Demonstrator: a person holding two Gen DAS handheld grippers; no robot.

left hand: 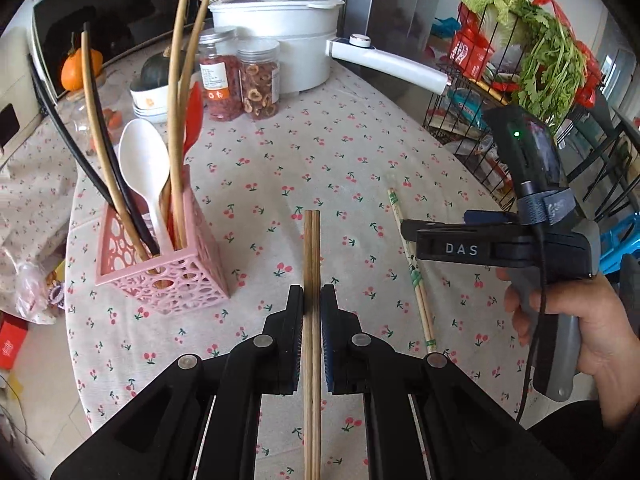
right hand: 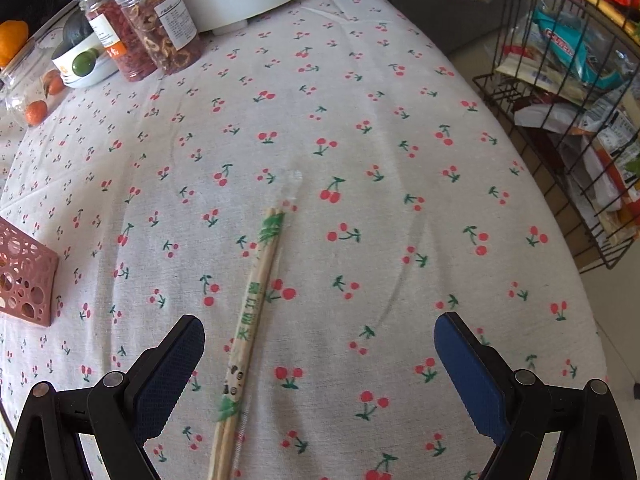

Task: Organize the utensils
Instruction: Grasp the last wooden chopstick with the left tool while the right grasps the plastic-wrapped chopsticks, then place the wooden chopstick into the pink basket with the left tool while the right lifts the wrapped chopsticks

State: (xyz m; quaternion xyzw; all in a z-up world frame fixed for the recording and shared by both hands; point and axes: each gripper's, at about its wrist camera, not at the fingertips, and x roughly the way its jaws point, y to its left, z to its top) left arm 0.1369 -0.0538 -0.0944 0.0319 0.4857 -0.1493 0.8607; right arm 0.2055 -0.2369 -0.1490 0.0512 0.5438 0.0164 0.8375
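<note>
My left gripper is shut on a pair of brown wooden chopsticks, held above the cherry-print tablecloth. To its left stands the pink perforated utensil holder with a white spoon, a red utensil, chopsticks and long wooden handles in it. A second pair of pale chopsticks with green print lies flat on the cloth. My right gripper hovers over that pair, open wide, with the pair nearer its left finger. In the left wrist view the right gripper shows side-on, held by a hand.
At the back stand a white pot with a long handle, two jars of dried food, a bowl with a squash and an orange fruit. A black wire rack of packets and greens stands off the table's right edge. The holder's corner shows at left.
</note>
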